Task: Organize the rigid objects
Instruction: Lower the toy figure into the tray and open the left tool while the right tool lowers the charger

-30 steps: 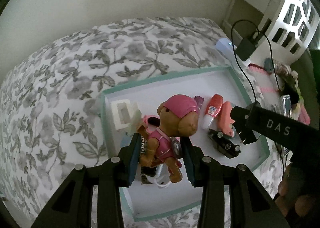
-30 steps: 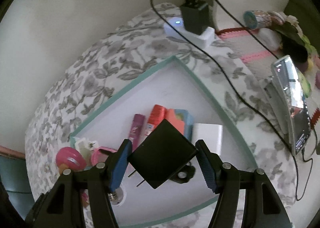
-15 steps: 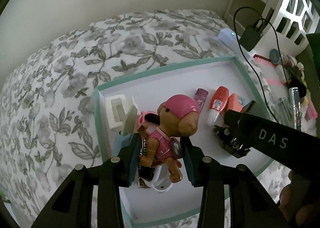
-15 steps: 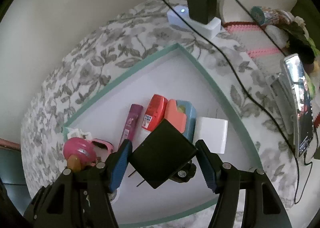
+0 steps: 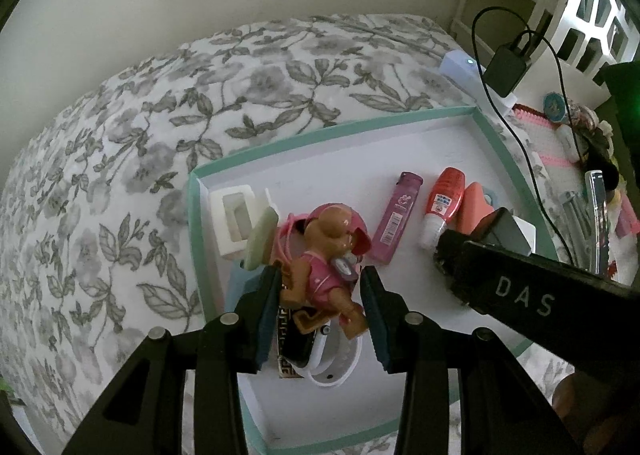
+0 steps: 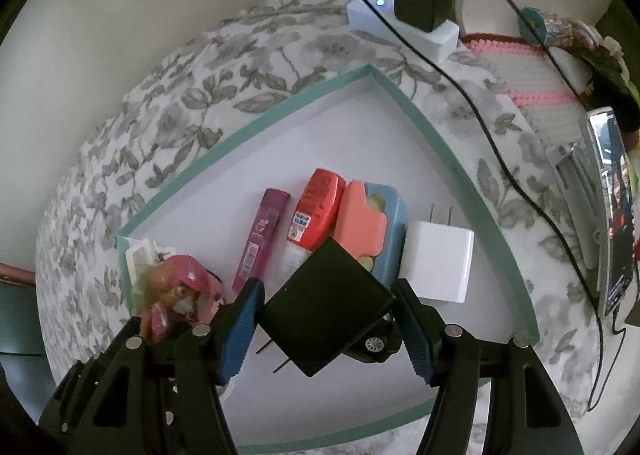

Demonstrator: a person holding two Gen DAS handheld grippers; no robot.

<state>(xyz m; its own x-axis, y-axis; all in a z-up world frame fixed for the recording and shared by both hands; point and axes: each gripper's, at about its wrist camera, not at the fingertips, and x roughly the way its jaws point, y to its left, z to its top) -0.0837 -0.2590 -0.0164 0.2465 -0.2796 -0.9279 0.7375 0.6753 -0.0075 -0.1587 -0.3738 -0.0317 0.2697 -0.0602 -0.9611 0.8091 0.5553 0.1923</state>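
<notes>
The left gripper [image 5: 320, 295] fingers clench a brown plastic puppy figure in pink [image 5: 324, 251], head pointing away, above the teal-rimmed white tray's [image 5: 332, 131] left edge. The right gripper [image 6: 326, 319] grasps a black square wall charger [image 6: 324, 315], prongs pointing back-left, over the tray's near edge.

Right gripper [image 6: 326, 319], blue-padded fingers [image 6: 242, 325] clamped on a black square plug adapter [image 6: 326, 315], prongs pointing down-left. Beneath it, the teal-rimmed white tray [image 6: 448, 151] holds a purple tube [image 6: 262, 239], red bottle [image 6: 314, 215], and white plug adapter [image 6: 438, 259].
</notes>
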